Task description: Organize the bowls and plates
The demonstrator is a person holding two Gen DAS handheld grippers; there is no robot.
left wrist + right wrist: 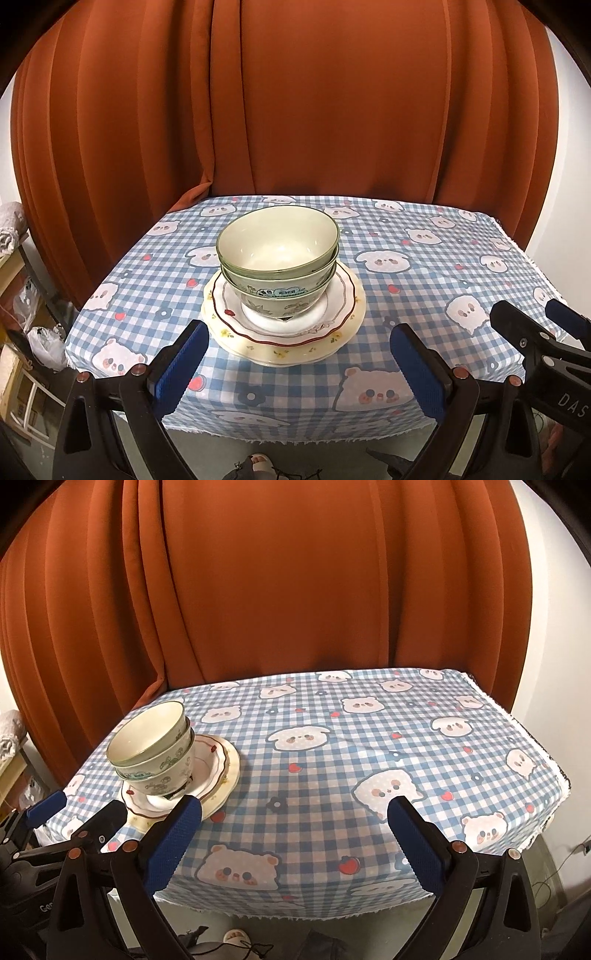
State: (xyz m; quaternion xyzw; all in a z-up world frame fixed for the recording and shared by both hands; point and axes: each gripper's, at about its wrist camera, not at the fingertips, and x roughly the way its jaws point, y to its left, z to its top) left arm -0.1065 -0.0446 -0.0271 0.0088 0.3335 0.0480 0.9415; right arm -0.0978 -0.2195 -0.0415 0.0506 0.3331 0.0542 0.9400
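At the near edge of the table, between our left gripper's [299,365] blue-padded fingers [181,365], there is only checked cloth: the jaws stand wide apart and hold nothing. Our right gripper [293,838] is spread just as wide and is likewise empty; its left finger pad [173,845] overlaps the near rim of the plates in the right wrist view, though we cannot tell whether it touches them.

Just beyond our left fingers, roughly centred between them, we see the stack. A cream plate [288,352] with small yellow flowers lies at the bottom on the tablecloth [424,280]. On it rests a white scalloped plate [343,295] with a dark red rim line. On that plate stand two pale green bowls, the lower bowl [280,297] carrying a floral print and a sticker, the upper bowl [277,242] nested inside it and upright, its cream inside empty.

From the right wrist view the same stack [173,760] sits at the table's left side, with the rest of the blue-and-white bear-print cloth bare. Our right gripper also shows at the right edge of the left wrist view [546,332].

Behind the table hangs a rust-orange curtain [332,103]. Below the near table edge we see a slippered foot [258,463].
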